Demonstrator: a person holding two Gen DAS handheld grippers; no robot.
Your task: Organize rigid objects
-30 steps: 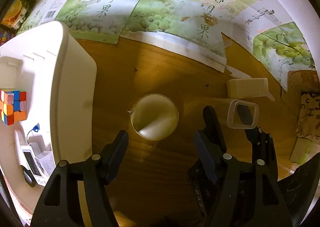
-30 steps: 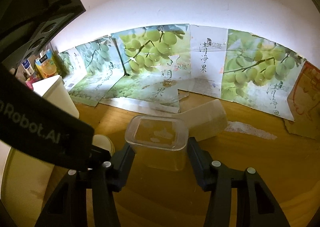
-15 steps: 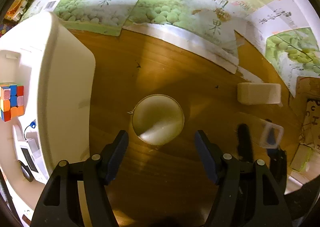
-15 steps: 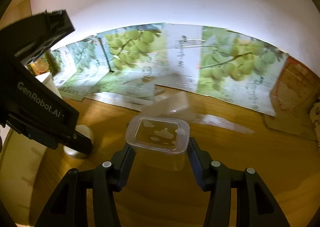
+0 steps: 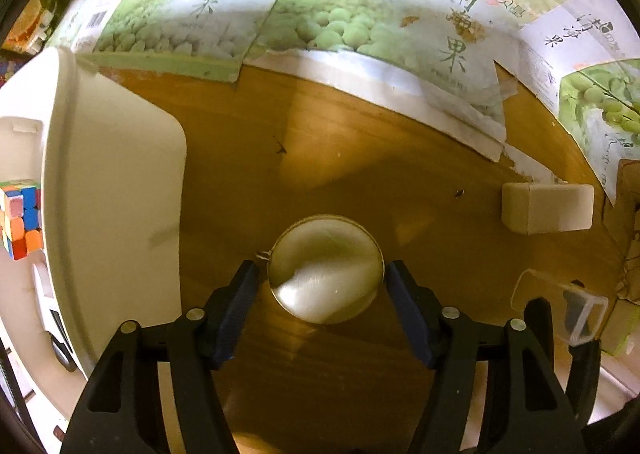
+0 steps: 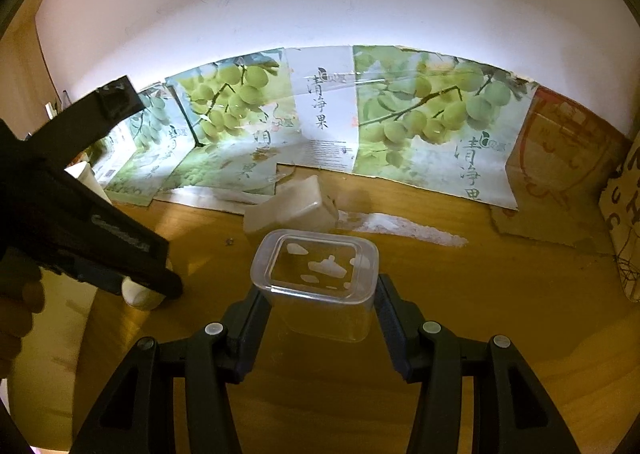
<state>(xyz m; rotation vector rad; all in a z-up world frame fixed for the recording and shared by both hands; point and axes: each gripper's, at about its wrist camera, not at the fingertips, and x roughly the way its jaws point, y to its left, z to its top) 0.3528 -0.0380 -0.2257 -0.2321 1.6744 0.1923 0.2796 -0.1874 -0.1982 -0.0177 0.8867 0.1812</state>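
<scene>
Between the left gripper's wide jaws stands a round cup on the wooden surface, untouched. Seen from the right wrist, the right gripper's jaws clamp a clear plastic container.

Warm dim yellow light, bright patch washing out the wall above the counter, soft shadows on the counter beside the round cup, glare on its rim, heavy fisheye bending and dark vignette at edges

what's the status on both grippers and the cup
Left gripper open, straddling the round cup. Right gripper shut on clear container. Nothing blocking.
</scene>
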